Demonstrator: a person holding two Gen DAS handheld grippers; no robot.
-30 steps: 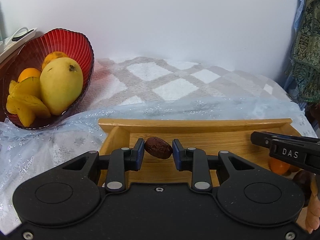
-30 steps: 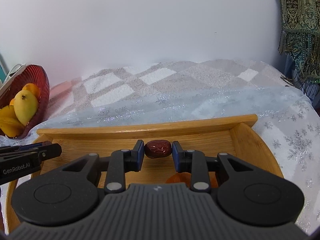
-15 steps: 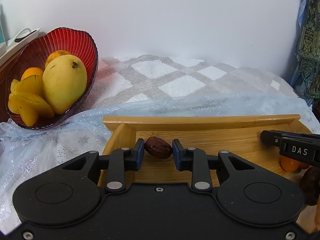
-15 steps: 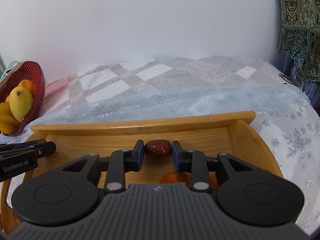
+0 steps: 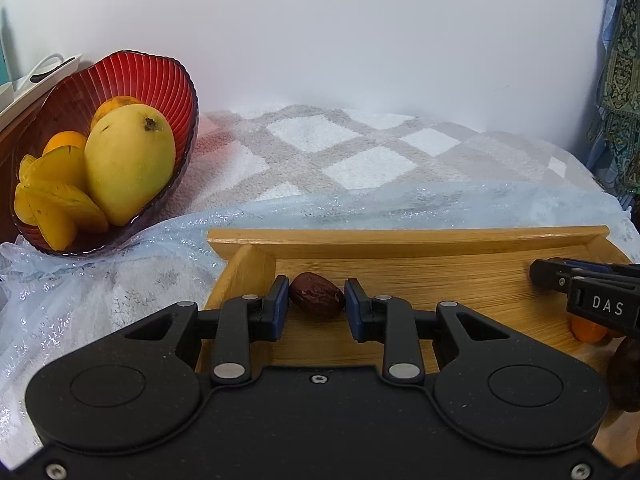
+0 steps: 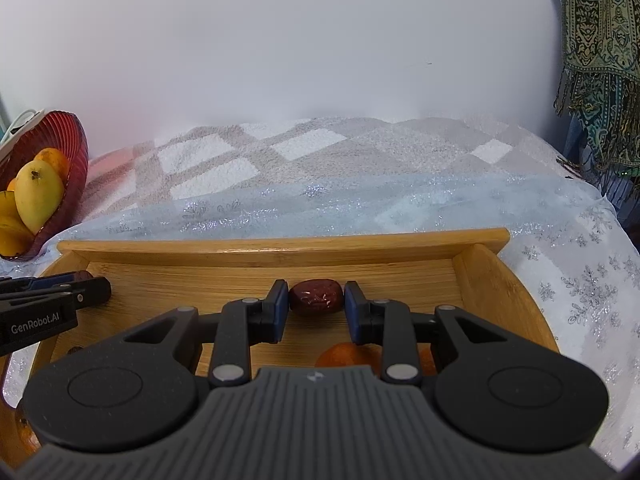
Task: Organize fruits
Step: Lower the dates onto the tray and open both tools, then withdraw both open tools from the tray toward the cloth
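Note:
My left gripper (image 5: 316, 305) is shut on a wrinkled dark red date (image 5: 317, 301) over the left end of the wooden tray (image 5: 400, 238). My right gripper (image 6: 316, 303) is shut on a second red date (image 6: 316, 296) over the middle of the tray (image 6: 280, 245). Each gripper shows in the other's view: the right one (image 5: 538, 273) at the tray's right side, the left one (image 6: 102, 290) at its left side. Small orange fruits (image 6: 344, 354) lie in the tray under my right gripper. An orange fruit (image 5: 588, 330) and another dark date (image 5: 624, 376) show at the right edge.
A red ribbed glass bowl (image 5: 160, 80) stands to the left of the tray, with a yellow mango (image 5: 128, 160), starfruit (image 5: 60, 200) and oranges (image 5: 66, 140) in it. A glittery sheer cloth (image 6: 440, 204) over a checked blanket covers the surface. A patterned scarf (image 6: 596, 60) hangs at the right by the white wall.
Both grippers stay shut on their dates over the tray. Only a slight drift of the views shows; nothing was let go or picked up.

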